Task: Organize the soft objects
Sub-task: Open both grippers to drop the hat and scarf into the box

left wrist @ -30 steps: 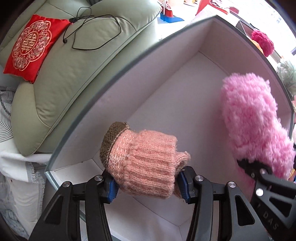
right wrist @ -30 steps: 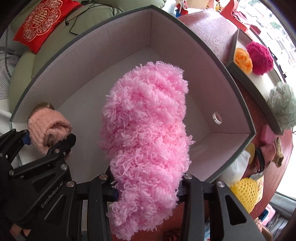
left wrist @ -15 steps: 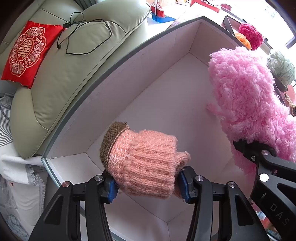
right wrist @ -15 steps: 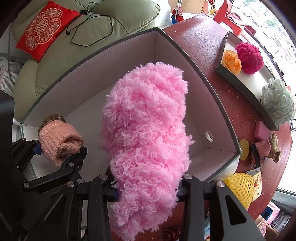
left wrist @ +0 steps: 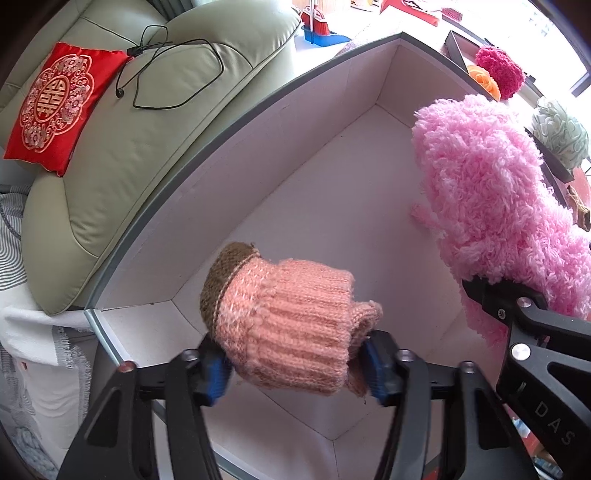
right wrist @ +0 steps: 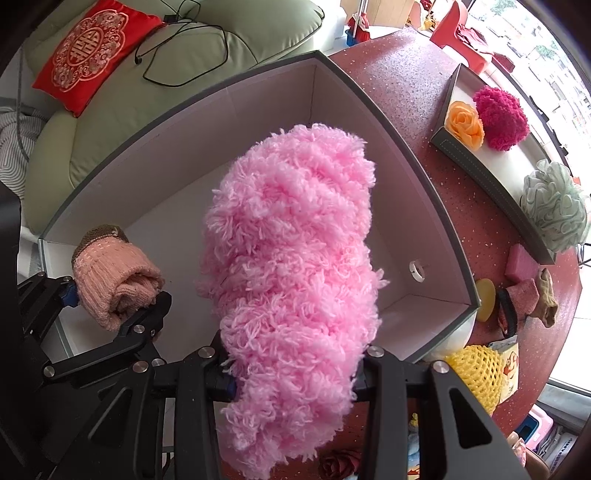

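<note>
A lived-in home sitting room: a pale green leather sofa (right wrist: 155,99) carries a red embroidered cushion (right wrist: 90,48) and a loose black cable (right wrist: 184,48), with striped fabric (right wrist: 11,147) bunched at its end. Beside it, a speckled red worktop (right wrist: 413,85) holds a large grey-rimmed storage box (right wrist: 436,206) and a shallow tray (right wrist: 476,162) of household soft goods: an orange fabric rose (right wrist: 463,123), a magenta pompom (right wrist: 500,118) and a green bath pouf (right wrist: 554,205). A small broom and dustpan set (left wrist: 319,27) stands behind, and daylight pours in from a window at the right.
</note>
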